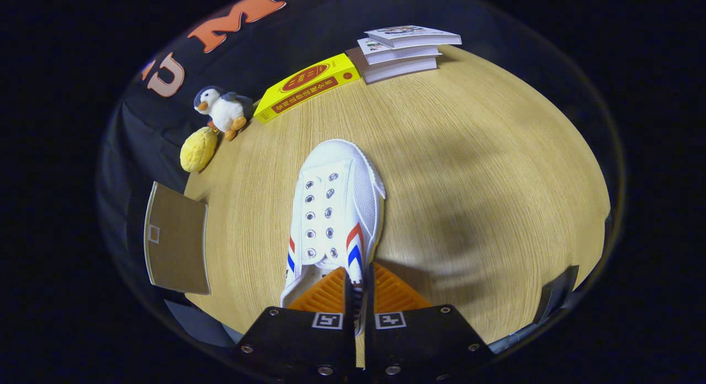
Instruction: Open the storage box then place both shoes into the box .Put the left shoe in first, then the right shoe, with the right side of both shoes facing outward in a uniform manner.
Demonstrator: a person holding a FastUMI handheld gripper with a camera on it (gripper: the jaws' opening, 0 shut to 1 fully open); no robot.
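While the claw (359, 287) pinches the side wall of a white canvas shoe with red-blue stripes (333, 213), toe pointing away, brown flat box lid (176, 240) beside, pale wooden table (469, 152).

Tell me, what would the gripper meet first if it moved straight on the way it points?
The gripper is already shut on the white shoe's side wall. Straight on lies the rest of that shoe, toe pointing away; beyond it bare table, then probably the yellow book, though depth is unclear.
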